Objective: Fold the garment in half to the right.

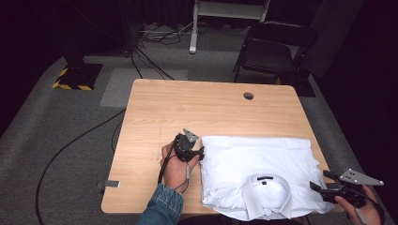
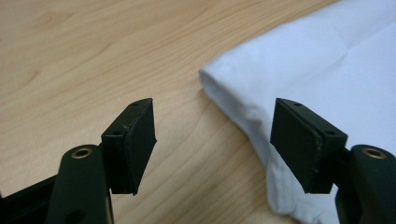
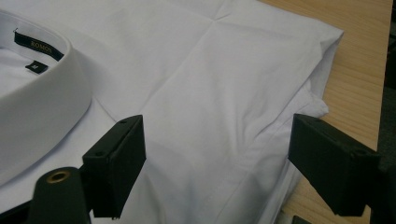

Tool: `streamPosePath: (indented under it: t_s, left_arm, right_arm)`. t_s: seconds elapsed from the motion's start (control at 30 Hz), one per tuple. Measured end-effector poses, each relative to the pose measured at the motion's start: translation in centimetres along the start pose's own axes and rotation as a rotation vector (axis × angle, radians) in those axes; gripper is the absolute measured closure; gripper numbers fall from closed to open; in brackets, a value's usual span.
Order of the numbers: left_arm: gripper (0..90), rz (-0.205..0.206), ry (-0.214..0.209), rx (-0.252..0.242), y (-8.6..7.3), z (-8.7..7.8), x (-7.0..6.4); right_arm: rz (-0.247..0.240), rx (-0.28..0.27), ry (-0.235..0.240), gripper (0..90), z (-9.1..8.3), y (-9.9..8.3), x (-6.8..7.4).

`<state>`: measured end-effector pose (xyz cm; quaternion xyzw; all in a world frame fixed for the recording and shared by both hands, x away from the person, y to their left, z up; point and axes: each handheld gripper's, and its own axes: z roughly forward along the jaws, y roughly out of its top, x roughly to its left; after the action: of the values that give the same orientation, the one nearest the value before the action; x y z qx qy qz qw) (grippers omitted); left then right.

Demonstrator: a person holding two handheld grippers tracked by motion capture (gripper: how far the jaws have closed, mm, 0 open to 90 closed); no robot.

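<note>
A folded white shirt (image 1: 258, 164) lies on the near right part of the wooden table (image 1: 187, 112), its collar (image 1: 267, 187) toward the front edge. My left gripper (image 1: 202, 153) sits at the shirt's left edge, open, its jaws astride the folded edge of the shirt (image 2: 289, 84) with bare wood between them. My right gripper (image 1: 315, 186) is open at the shirt's near right corner. In the right gripper view the shirt (image 3: 210, 102) lies between and under the jaws, with the collar (image 3: 37, 93) and its dark label at the left.
A round cable hole (image 1: 248, 95) is in the table's far right area. A black chair (image 1: 272, 51) stands beyond the far edge. Cables run over the grey floor at the left. The table's left and far parts are bare wood.
</note>
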<state>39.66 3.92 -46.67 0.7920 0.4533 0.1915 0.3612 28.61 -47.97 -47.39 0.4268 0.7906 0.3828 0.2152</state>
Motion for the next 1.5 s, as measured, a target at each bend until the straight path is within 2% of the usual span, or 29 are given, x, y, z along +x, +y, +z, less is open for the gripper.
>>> streamPosePath:
  t_s: [0.07, 0.13, 0.2, 0.23, 0.3, 0.37, 0.47, 0.63, 0.77, 0.87, 0.97, 1.1, 1.27, 1.4, 1.5]
  left_arm:
    - [30.4, 0.008, -0.006, 0.011, 0.3, 0.2, -0.1]
    - [30.7, 0.04, -0.002, 0.053, 0.5, 1.2, -0.4]
    - [31.2, 0.055, 0.026, 0.104, 0.3, 1.9, -0.3]
    - [31.4, 0.055, 0.026, 0.104, 0.3, 1.9, -0.3]
    - [31.2, 0.057, 0.032, 0.147, 0.1, 2.7, -0.2]
    - [29.9, 0.055, 0.03, 0.164, -0.1, 3.0, -0.1]
    - [29.6, 0.043, 0.021, 0.16, -0.2, 3.0, 0.1]
    - [29.9, 0.012, -0.017, 0.099, 0.9, 2.7, 0.2]
    - [29.4, 0.031, -0.023, 0.068, 1.9, 3.2, 0.2]
    - [29.3, 0.031, -0.054, 0.058, 2.5, 4.2, 0.4]
    - [30.0, 0.054, -0.074, 0.059, 2.8, 5.4, 0.4]
    - [30.6, 0.135, -0.089, 0.107, 2.7, 6.8, 0.5]
    - [30.5, 0.146, -0.142, 0.08, 2.3, 7.2, 1.1]
    - [31.6, 0.152, -0.158, 0.036, 1.7, 7.1, 1.3]
    - [41.5, 0.161, -0.173, 0.024, 1.5, 6.9, 0.9]
  right_arm:
    - [0.0, -0.003, -0.003, 19.0, -0.2, -0.1, 0.1]
    - [0.007, -0.01, -0.01, 19.1, -0.9, -0.3, 0.3]
    - [0.008, -0.013, -0.016, 19.1, -1.3, -0.5, 0.3]
    - [0.008, -0.013, -0.016, 19.1, -1.3, -0.5, 0.3]
    - [0.013, -0.011, -0.022, 19.1, -1.7, -0.8, 0.3]
    - [0.021, -0.008, -0.031, 19.1, -2.1, -1.1, 0.0]
    - [0.025, -0.009, -0.034, 19.1, -2.2, -1.2, -0.2]
    - [0.029, -0.016, -0.032, 19.1, -2.2, -1.2, -0.2]
    - [0.025, -0.02, -0.03, 19.1, -2.3, -1.1, 0.0]
    - [0.025, -0.023, -0.032, 19.1, -2.5, -1.0, 0.0]
    - [0.029, -0.031, -0.037, 19.0, -2.8, -1.0, 0.1]
    - [0.035, -0.035, -0.04, 19.0, -3.2, -1.2, 0.1]
    - [0.042, -0.034, -0.043, 18.9, -3.3, -1.5, 0.1]
    - [0.041, -0.03, -0.036, 18.9, -3.0, -1.5, 0.3]
    - [0.034, -0.03, -0.028, 19.0, -2.7, -1.4, 0.6]
